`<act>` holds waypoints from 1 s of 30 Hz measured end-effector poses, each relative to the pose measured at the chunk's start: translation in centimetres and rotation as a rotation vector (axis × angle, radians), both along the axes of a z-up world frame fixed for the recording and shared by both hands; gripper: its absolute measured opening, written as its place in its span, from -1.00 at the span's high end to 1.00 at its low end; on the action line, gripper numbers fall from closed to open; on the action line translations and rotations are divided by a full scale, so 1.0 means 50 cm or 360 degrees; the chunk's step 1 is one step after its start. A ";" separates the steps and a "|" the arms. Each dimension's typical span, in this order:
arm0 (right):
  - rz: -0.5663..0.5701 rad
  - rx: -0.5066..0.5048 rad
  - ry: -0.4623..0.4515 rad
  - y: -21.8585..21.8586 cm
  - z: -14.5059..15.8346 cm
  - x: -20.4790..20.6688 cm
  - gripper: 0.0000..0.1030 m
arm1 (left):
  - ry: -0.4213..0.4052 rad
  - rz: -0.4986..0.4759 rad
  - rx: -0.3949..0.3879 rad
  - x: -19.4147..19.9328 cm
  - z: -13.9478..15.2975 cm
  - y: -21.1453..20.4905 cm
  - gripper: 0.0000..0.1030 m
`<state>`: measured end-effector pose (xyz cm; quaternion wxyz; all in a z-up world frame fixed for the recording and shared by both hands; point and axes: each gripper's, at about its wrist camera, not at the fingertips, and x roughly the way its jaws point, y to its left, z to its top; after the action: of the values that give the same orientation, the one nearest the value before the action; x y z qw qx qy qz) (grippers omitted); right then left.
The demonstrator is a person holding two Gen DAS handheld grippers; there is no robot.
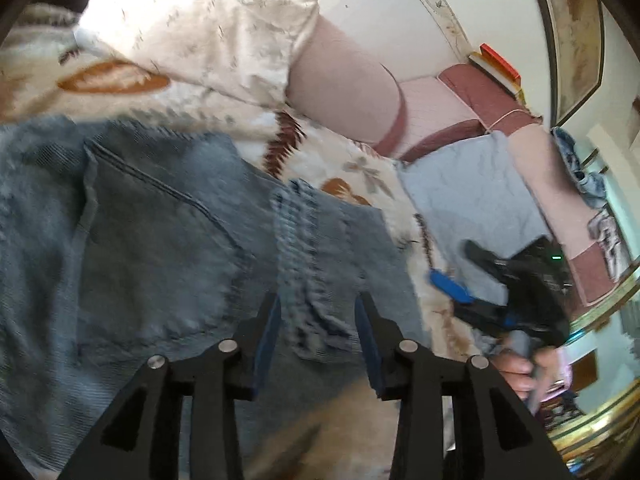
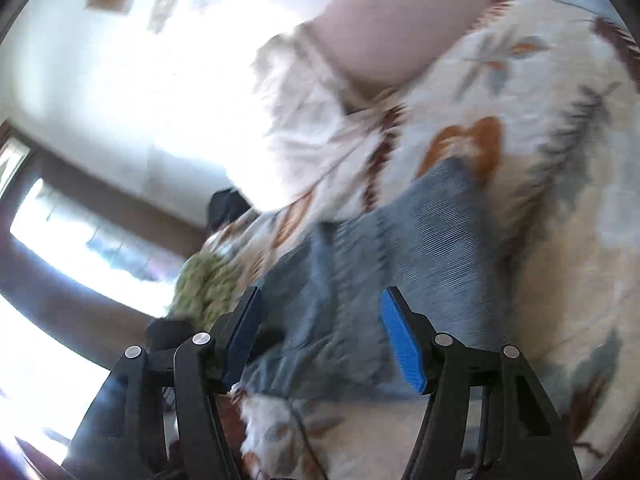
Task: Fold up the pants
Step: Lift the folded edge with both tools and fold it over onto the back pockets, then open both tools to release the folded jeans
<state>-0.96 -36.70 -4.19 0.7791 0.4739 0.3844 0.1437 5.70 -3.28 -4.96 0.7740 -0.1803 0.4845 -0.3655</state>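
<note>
Pants (image 1: 168,240) blue denim on leaf-print blanket (image 1: 352,168); no writing readable.

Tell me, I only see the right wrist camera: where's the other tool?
Observer: The left tool hangs open over the jeans, above the stitched fly.
Operator: What's near my tool?
Observer: A pale blue cloth lies flat on the blanket, right by your right tool.
Operator: Any more clothes?
Observer: Yes, crumpled denim shows at the far right, off the blanket.
</note>
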 end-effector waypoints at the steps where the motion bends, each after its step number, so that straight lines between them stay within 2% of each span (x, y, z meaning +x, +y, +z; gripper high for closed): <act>1: -0.0025 0.0000 0.0035 0.000 -0.012 0.003 -0.20 | 0.0026 -0.0020 -0.0021 0.000 -0.004 -0.009 0.20; 5: -0.0033 0.0063 0.0129 0.027 -0.052 0.016 -0.19 | 0.0014 -0.0099 0.0019 -0.006 -0.015 -0.049 0.20; 8: -0.0021 0.0031 0.0138 0.047 -0.063 0.016 -0.19 | 0.0016 -0.0123 0.0074 -0.004 -0.025 -0.069 0.20; 11: 0.0020 -0.0009 0.0178 0.063 -0.069 0.017 -0.19 | -0.0018 -0.0160 0.0207 -0.010 -0.032 -0.086 0.20; 16: 0.0039 -0.0051 0.0332 0.064 -0.096 0.006 -0.16 | 0.0005 -0.0247 0.0456 -0.023 -0.064 -0.113 0.15; 19: 0.0075 -0.0101 0.0376 0.072 -0.103 0.003 -0.11 | -0.0069 -0.0283 0.0554 -0.037 -0.064 -0.127 0.15; 23: 0.0120 -0.0270 0.0386 0.099 -0.098 0.006 -0.10 | -0.0115 -0.0276 0.0582 -0.047 -0.059 -0.127 0.15; 26: 0.0162 -0.0495 0.0369 0.136 -0.084 0.007 -0.11 | -0.0105 -0.0238 0.0551 -0.053 -0.037 -0.103 0.15; 28: 0.0184 -0.0660 0.0352 0.163 -0.075 0.005 -0.13 | -0.0180 -0.0189 0.0564 -0.065 -0.001 -0.079 0.16; 30: 0.0191 -0.0816 0.0330 0.189 -0.064 0.001 -0.17 | -0.0303 -0.0128 0.0649 -0.077 0.039 -0.052 0.14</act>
<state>-0.93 -27.25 -7.39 0.8202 0.2499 0.5131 0.0383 1.86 -5.90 -3.03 0.8215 0.0346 0.4800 -0.3060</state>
